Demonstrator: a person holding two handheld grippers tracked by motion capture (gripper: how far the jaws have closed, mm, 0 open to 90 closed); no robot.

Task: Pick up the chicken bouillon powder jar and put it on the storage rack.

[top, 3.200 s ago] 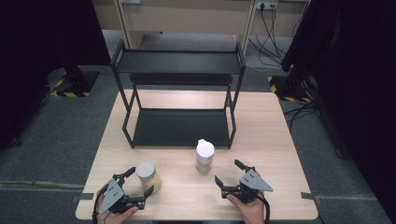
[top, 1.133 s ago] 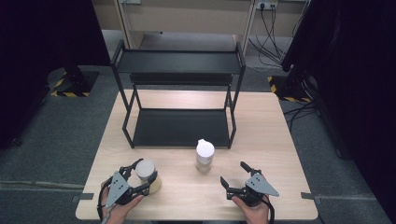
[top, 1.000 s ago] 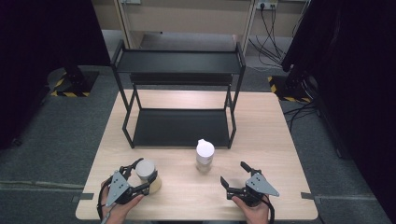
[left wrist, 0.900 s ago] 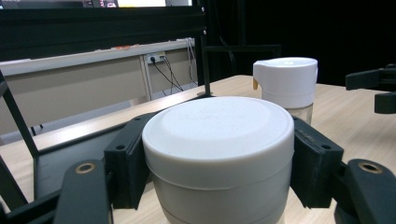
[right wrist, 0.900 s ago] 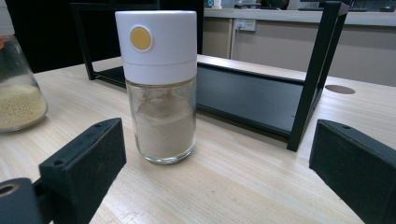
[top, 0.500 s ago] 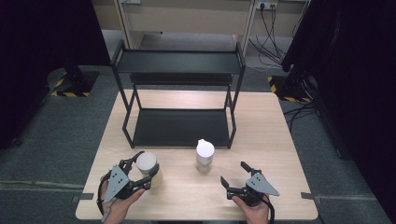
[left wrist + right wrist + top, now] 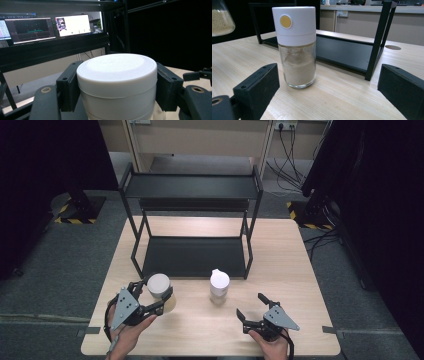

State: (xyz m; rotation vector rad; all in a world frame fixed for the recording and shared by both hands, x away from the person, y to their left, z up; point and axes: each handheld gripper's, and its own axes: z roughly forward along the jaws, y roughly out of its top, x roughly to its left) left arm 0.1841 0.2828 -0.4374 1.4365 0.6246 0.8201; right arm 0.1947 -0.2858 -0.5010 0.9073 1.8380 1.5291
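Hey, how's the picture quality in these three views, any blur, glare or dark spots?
High view: even light on the table, a bright patch behind the rack, surroundings near black. Left gripper view: the white-lidded jar in the left tongs sits very close and a little soft; the monitors behind glow bright. Right gripper view: the shaker bottle is sharp, the right tongs in front blurred.

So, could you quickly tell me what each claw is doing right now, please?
Left claw: closed on the white-lidded jar.
Right claw: open, holding nothing.
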